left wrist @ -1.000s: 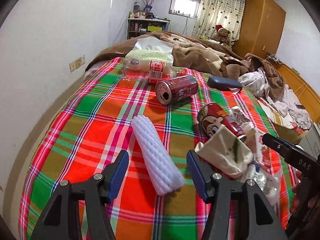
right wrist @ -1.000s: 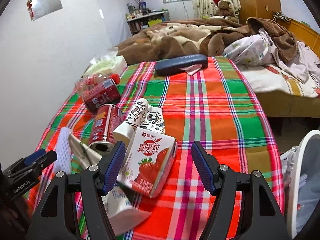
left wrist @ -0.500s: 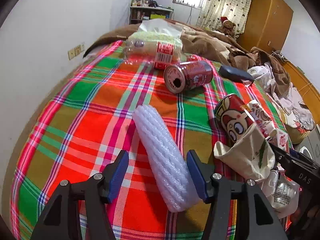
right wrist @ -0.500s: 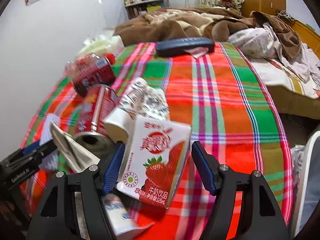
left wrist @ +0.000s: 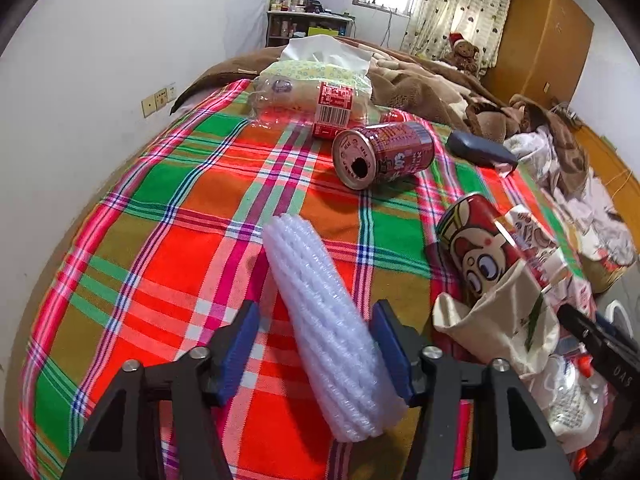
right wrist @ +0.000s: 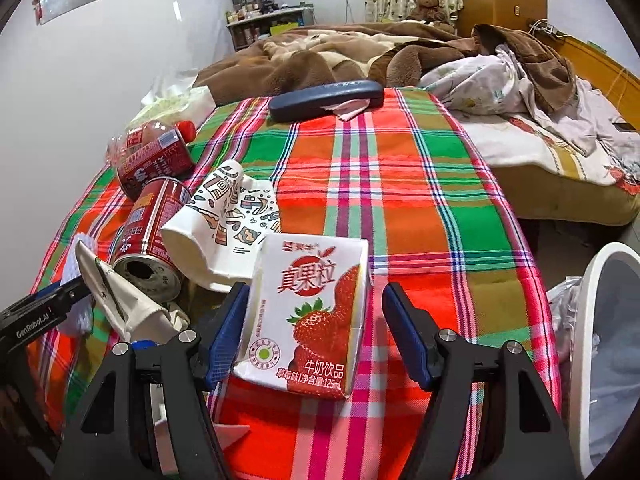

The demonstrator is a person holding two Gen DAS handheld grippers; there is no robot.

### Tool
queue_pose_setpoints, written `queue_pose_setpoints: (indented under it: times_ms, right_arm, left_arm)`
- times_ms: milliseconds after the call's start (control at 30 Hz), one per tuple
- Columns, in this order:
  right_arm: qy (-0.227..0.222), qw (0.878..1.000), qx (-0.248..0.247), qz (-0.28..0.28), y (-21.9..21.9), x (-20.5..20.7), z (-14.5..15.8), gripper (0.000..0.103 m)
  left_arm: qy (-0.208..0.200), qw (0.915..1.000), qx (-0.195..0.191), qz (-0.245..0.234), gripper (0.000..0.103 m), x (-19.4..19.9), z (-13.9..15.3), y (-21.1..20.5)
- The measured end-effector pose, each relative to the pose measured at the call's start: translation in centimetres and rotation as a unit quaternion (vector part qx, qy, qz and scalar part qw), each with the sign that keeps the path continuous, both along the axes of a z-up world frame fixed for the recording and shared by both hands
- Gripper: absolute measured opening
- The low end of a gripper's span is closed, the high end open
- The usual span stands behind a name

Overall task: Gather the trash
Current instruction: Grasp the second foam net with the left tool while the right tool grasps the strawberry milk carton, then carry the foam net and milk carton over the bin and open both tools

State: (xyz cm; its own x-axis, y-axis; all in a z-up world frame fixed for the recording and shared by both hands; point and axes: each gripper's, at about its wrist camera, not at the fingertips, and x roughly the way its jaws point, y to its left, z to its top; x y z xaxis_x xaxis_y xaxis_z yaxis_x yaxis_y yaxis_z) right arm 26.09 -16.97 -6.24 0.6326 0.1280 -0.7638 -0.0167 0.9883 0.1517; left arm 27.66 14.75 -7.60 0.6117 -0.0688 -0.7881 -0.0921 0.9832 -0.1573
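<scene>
Trash scattered on plaid bedspread [left wrist: 192,208]; both grippers lined up for pickups.

Left gripper [left wrist: 316,344] spread wide, straddling near end of white foam fruit net [left wrist: 332,320]. Right pad touching or nearly touching the net, left pad apart from it; not pinching yet. Net lying lengthwise along the fingers, so a straight squeeze should catch it; soft foam, likely to compress.

Right gripper [right wrist: 316,336] also spread, straddling strawberry milk carton [right wrist: 312,312]. Carton lying flat, label up, left pad just beside its edge, right pad apart. Flat sides facing pads, probably an easy clamp.

Other trash nearby: two red cans [left wrist: 384,152] [left wrist: 476,248] on their sides, crushed paper cup [right wrist: 220,220], crumpled paper bag [left wrist: 504,324], plastic bottle [left wrist: 312,100] against tissue pack [left wrist: 316,68]. Dark glasses case [right wrist: 324,98] further back, possibly not trash.

White bin [right wrist: 600,344] with liner at right, below bed edge, close to right gripper; likely drop point for carton.
</scene>
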Motion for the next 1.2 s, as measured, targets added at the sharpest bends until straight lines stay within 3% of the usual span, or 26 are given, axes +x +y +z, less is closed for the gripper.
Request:
queue_pose_setpoints:
  times_ms: [233,767,1200]
  right_arm:
    - [-0.009,1.000,0.011,-0.001,-0.7,-0.3,0.1,0.059]
    - [-0.050,0.999,0.020,-0.008,-2.8,-3.0,2.2,0.057]
    - [-0.082,0.996,0.021,-0.026,-6.0,-6.1,4.2,0.057]
  left_arm:
    - [-0.002,1.0000,-0.001,0.002,0.030,-0.3,0.1,0.0]
    - [-0.043,0.9985,-0.007,-0.031,0.030,-4.4,3.4,-2.6]
    - [-0.093,0.9917,0.000,-0.090,0.030,-8.2,8.0,-8.4]
